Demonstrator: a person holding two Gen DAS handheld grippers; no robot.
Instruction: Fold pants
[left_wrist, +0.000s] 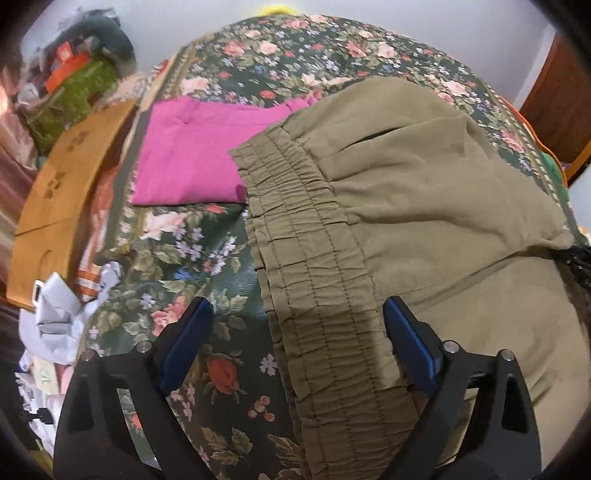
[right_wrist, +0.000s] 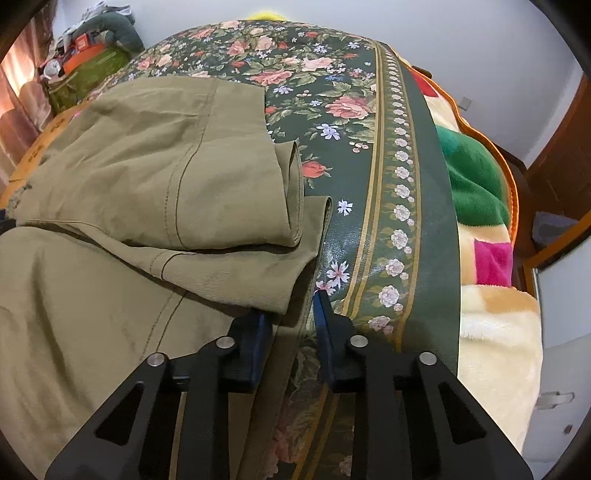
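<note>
Olive pants (left_wrist: 424, 184) lie folded across a floral cloth (left_wrist: 184, 258), elastic waistband (left_wrist: 314, 258) to the left. My left gripper (left_wrist: 295, 325) stands open astride the near end of the waistband, its blue pads apart from the fabric on the left side and just at it on the right. In the right wrist view the pants (right_wrist: 129, 166) show the leg ends doubled over, hems toward the right. My right gripper (right_wrist: 291, 317) has its blue pads close together with the pants' lower right edge pinched between them.
A folded pink garment (left_wrist: 184, 158) lies beyond the waistband. A brown cardboard box (left_wrist: 62, 184) and crumpled white paper (left_wrist: 55, 314) sit off the left edge. A fleece blanket (right_wrist: 480, 184) in many colours lies past the cloth's right border. A wooden door (left_wrist: 557, 92) stands far right.
</note>
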